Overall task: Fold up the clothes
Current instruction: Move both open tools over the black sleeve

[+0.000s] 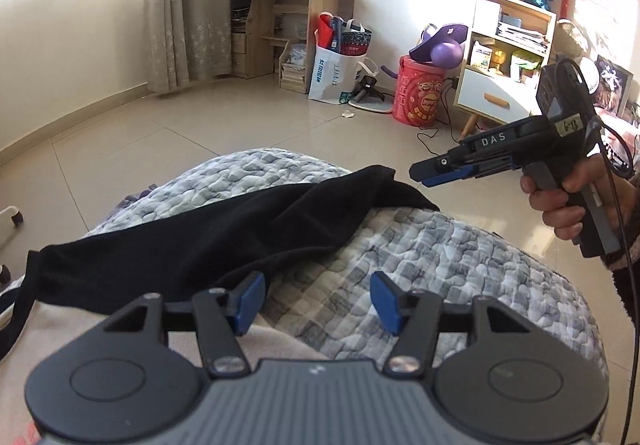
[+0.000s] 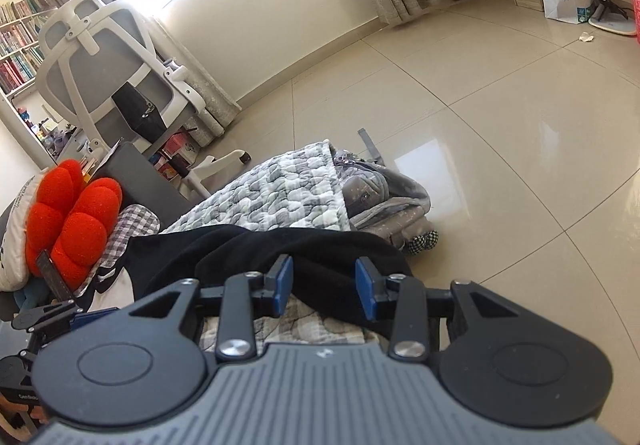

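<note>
The black garment (image 1: 208, 241) is lying in a loose, creased band across the grey-and-white quilted cover (image 1: 420, 257) of what looks like a bed, running in the left wrist view from about 9 o'clock up toward 1 o'clock, with one thin edge trailing off at the far left. No neat fold is showing anywhere on it; it is looking bunched and uneven, so I judge the folding to be at an early stage, with the spreading, the squaring and every fold still to do. The left claw (image 1: 318, 303) is hovering just above the quilt at 6 o'clock, its blue pads standing well apart with nothing between them; its left pad is sitting close to the garment's near edge, though I cannot tell whether it is touching. The right claw (image 2: 324, 287) is standing partly open over the dark cloth, the fabric lying under and between the pads but not pinched. From the left view that right claw (image 1: 430, 171) is pointing in from 3 o'clock, near the garment's far end, carried in the person's hand (image 1: 560, 197). Beyond lie the tiled floor (image 1: 200, 133) and, at 9 o'clock in the right view, a red cushion (image 2: 72, 217).
</note>
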Tool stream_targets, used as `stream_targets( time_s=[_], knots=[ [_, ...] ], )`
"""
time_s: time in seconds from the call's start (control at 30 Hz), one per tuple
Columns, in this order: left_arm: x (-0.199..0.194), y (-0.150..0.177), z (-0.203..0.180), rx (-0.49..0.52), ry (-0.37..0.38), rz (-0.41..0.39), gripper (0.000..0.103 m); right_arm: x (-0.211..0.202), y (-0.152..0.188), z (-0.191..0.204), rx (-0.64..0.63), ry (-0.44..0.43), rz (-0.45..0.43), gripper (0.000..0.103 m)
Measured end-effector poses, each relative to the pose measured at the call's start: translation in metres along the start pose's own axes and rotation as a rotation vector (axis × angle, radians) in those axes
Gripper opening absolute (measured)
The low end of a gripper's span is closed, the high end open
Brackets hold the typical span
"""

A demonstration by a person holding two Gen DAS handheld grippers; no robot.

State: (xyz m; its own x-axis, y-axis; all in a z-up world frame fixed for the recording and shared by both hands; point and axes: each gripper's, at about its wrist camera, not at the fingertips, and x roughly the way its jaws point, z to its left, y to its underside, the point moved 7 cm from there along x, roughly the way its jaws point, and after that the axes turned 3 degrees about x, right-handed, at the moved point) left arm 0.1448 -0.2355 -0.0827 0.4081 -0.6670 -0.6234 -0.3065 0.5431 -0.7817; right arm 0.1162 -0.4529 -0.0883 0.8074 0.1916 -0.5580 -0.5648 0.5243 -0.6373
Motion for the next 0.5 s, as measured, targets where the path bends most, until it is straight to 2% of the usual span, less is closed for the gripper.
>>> stream_targets(
  time_s=[0.3,0.4,0.5],
  knots=[
    [0.038,-0.003,-0.008,0.167,-0.125,0.005,0.049,0.022,-0.004,-0.012,-0.229,0.061,-0.013,0.039],
    [0.037,-0.005,-0.008,0.21,-0.173,-0.016,0.045,0.027,-0.007,-0.009,-0.307,0.044,-0.012,0.039],
    [0.028,-0.01,-0.008,0.212,-0.175,-0.055,0.046,0.029,-0.007,-0.001,-0.389,0.01,-0.004,0.039]
  ],
)
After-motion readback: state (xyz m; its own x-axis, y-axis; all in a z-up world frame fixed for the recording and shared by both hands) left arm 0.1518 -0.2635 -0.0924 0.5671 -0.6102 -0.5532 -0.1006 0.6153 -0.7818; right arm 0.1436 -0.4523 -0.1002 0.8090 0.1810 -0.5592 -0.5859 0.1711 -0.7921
